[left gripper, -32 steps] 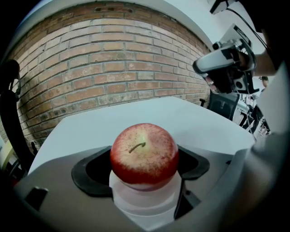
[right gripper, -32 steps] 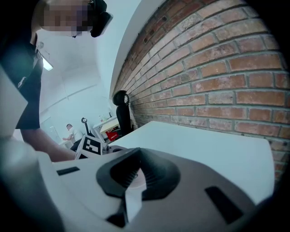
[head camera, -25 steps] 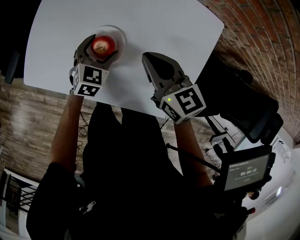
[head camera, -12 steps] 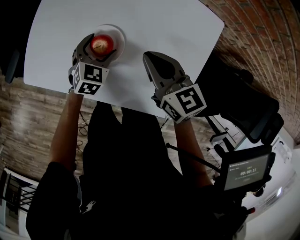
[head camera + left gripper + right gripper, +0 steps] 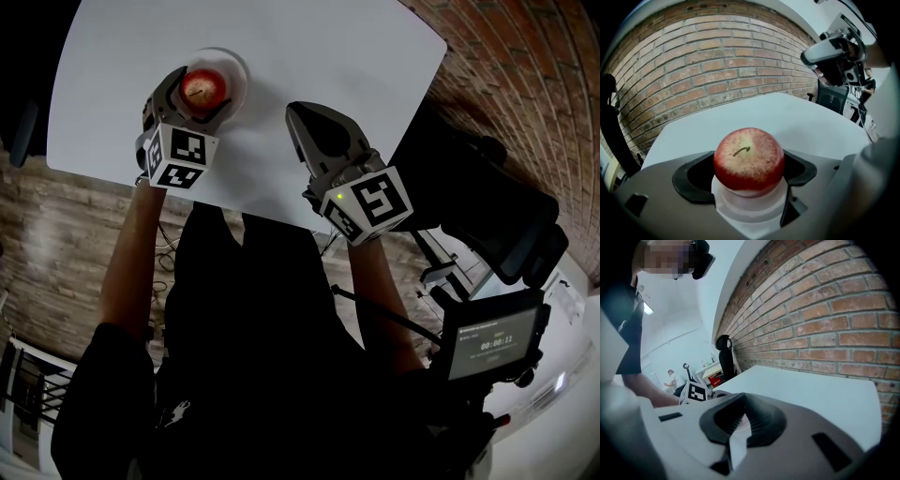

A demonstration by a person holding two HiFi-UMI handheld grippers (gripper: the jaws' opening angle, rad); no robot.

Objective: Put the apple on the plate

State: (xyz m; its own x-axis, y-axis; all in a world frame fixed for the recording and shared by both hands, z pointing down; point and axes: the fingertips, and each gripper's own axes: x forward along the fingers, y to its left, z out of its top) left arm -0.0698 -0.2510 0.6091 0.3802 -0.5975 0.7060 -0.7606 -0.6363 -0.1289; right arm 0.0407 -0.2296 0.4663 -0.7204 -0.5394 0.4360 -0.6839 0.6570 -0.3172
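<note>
Left gripper (image 5: pixel 749 169): jaws are closed on the red-and-yellow round apple (image 5: pixel 749 157), dark pads against both its sides, stem up. The apple is held right over the small white round plate (image 5: pixel 751 214). Its underside looks seated on the plate, but contact can't be confirmed. In the head view the apple (image 5: pixel 204 87) is seen over the plate's near-left part, not its centre; bare rim (image 5: pixel 236 66) shows on the far-right side.

Right gripper (image 5: pixel 739 423): jaws are shut together, nothing between them. It is parked to the right of the plate, well apart, over the white tabletop (image 5: pixel 319 42). A brick wall (image 5: pixel 708 61) is seen beyond the plate.

Task judged nearly done: only release and retreat are left.

Risks:
- If the apple is not fully seated, it can be dropped on opening and rolled off the near rim, since it is placed off-centre.
- If the jaws are opened unevenly, the apple can be nudged sideways by one pad.
- If the gripper is pulled back low, the plate can be caught by a jaw and dragged; it looks light.
- The plate sits near the table's edge, so a rolling apple could be lost to the floor.
</note>
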